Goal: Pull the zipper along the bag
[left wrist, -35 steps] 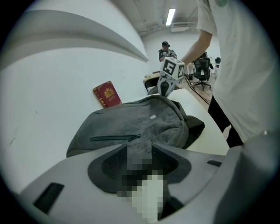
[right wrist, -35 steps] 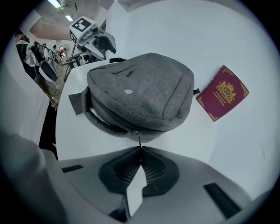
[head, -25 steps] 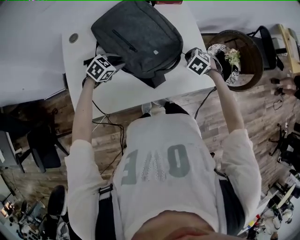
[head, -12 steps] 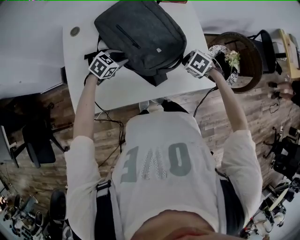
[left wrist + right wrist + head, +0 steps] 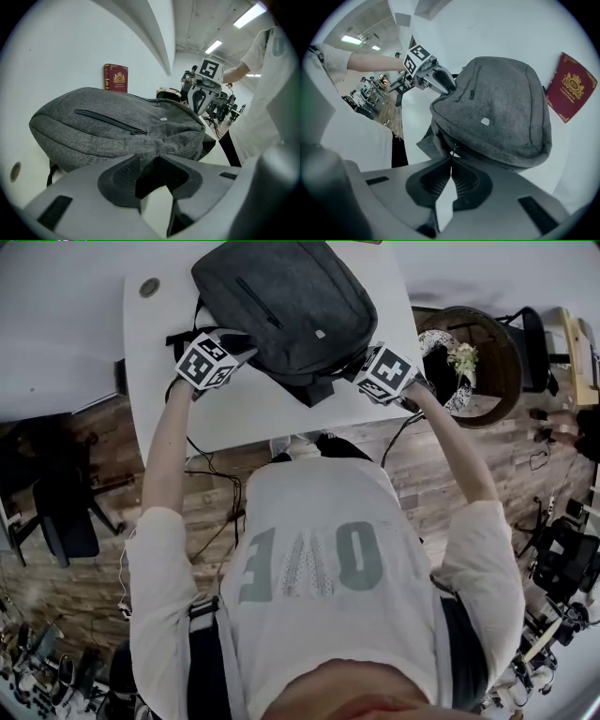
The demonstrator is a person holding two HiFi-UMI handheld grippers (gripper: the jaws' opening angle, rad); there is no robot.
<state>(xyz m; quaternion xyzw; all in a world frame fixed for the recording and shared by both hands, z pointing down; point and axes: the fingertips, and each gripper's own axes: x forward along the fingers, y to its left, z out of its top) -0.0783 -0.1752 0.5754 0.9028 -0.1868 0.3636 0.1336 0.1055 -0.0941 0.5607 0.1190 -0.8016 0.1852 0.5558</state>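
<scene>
Grey woven-fabric backpack [image 5: 281,296] lying flat on the white worktop [image 5: 234,418]. The left claw [image 5: 150,158], half closed, apparently pinches a fold of fabric at the backpack's near edge. The right claw [image 5: 451,161], jaws together, holds the small metal zipper pull [image 5: 453,150] at the backpack's lower side. A dark red booklet [image 5: 568,86] with a gold crest shows beyond the backpack.

White table [image 5: 234,399] w/ grey backpack [image 5: 291,301] & red book [image 5: 572,89] on top.
</scene>
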